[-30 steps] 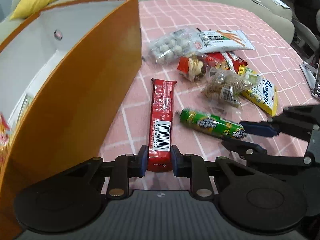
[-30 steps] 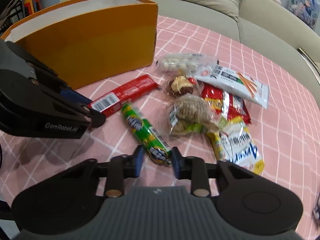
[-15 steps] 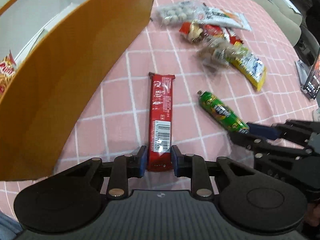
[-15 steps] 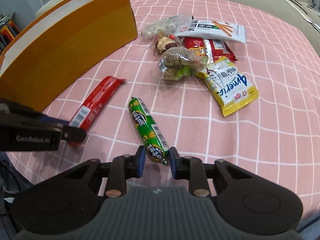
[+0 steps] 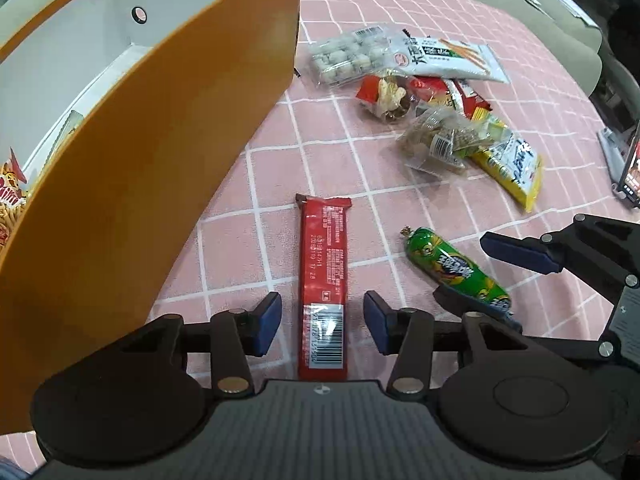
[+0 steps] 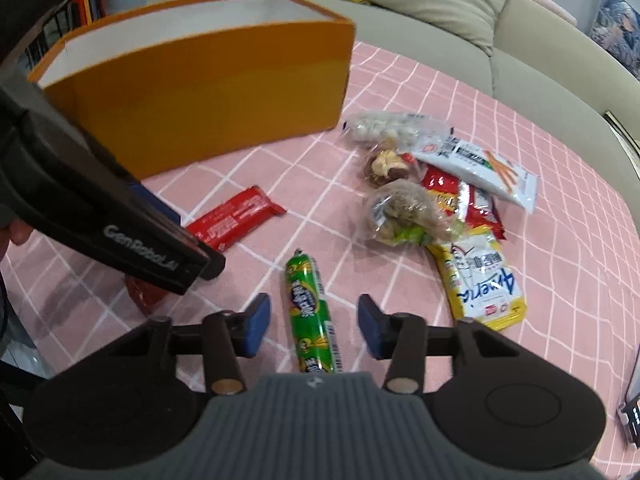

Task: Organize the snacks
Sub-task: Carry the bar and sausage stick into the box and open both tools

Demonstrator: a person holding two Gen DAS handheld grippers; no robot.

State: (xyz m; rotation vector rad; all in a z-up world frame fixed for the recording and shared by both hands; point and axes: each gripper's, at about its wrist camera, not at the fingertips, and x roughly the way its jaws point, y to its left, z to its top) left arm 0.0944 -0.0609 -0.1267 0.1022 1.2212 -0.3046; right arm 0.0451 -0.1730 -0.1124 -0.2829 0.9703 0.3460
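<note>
pink cloth (image 5: 400,12): both tongs (image 5: 322,322) (image 6: 311,320) apart; box (image 5: 160,160) contents mostly hidden.

surface: pink checked tablecloth (image 5: 460,20)
on it: orange box (image 5: 168,168) — red bar (image 5: 324,276), green sausage (image 5: 456,270), snack pile (image 5: 432,92)

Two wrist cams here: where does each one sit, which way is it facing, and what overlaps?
Left wrist: on the left gripper, facing forward-down at the long red snack bar between its open blue-padded fingers; orange cardboard box alongside; right gripper intrudes.
Right wrist: on the right gripper, facing the green sausage-shaped snack between its open fingers; left gripper body crosses the frame.
Shared: bar, green snack, box, snack pile, pink checked tablecloth.
</note>
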